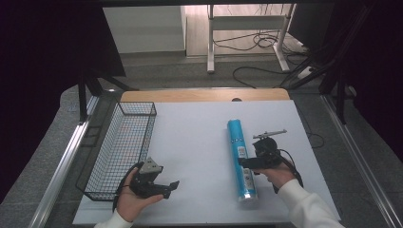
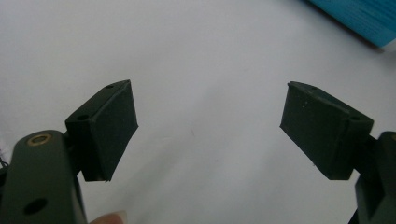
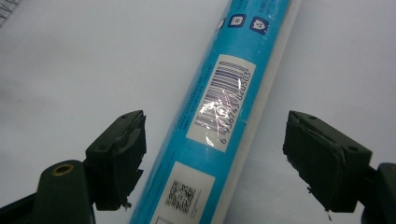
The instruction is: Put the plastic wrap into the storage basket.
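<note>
Your left gripper [image 1: 172, 186] sits at 7 o'clock on the desk [image 1: 199, 137], jaws spread wide with bare white surface between them. Your right gripper [image 1: 243, 162] is at 4 o'clock, jaws also spread, straddling the blue tube [image 1: 241, 159] without touching it; the barcode label [image 3: 225, 100] sits between them in the right gripper view. The tube lies flat right of centre, long axis running 12 to 6. Wire basket [image 1: 122, 147] stands along the desk's 9 o'clock edge, just beside your left gripper.
</note>
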Demonstrator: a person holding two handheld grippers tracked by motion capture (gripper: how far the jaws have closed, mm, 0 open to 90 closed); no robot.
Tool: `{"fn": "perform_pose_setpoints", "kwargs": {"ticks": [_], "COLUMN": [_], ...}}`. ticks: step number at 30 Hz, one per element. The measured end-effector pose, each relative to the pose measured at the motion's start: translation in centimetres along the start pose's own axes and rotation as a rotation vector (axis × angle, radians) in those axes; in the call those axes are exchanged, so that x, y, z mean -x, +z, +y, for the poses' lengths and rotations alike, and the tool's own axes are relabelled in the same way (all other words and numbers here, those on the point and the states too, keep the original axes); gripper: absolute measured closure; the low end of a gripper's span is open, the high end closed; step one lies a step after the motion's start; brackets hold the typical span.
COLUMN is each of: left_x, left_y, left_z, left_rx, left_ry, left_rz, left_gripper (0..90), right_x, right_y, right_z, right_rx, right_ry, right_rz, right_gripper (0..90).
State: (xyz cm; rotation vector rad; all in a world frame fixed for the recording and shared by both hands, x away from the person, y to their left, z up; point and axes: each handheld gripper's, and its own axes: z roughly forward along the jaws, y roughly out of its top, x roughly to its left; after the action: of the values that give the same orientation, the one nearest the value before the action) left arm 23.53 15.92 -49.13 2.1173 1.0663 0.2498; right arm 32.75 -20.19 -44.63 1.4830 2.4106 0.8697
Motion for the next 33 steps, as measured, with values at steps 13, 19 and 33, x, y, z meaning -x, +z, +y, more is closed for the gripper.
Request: {"fn": "perform_pose_setpoints", "kwargs": {"ticks": [13, 19, 33], "left_x": [0.0, 0.1, 0.1], "left_y": [0.1, 0.1, 0.2], "left_z": [-0.1, -0.1, -0.1], "left_rx": [-0.010, -0.012, -0.013], "left_ry": [0.010, 0.017, 0.025], "left_rz": [0.010, 0.016, 0.017], "left_gripper": [18.5, 18.5, 18.5], "right_x": [-0.4, 0.4, 1.0], "right_y": [4.4, 5.8, 8.5], "right_z": [0.8, 1.8, 3.5], "right_rx": [-0.098, -0.120, -0.270], "right_ry": [0.037, 0.071, 0.161], "right_rz": [-0.034, -0.058, -0.052], "right_gripper": [19.0, 18.2, 26.8]}}
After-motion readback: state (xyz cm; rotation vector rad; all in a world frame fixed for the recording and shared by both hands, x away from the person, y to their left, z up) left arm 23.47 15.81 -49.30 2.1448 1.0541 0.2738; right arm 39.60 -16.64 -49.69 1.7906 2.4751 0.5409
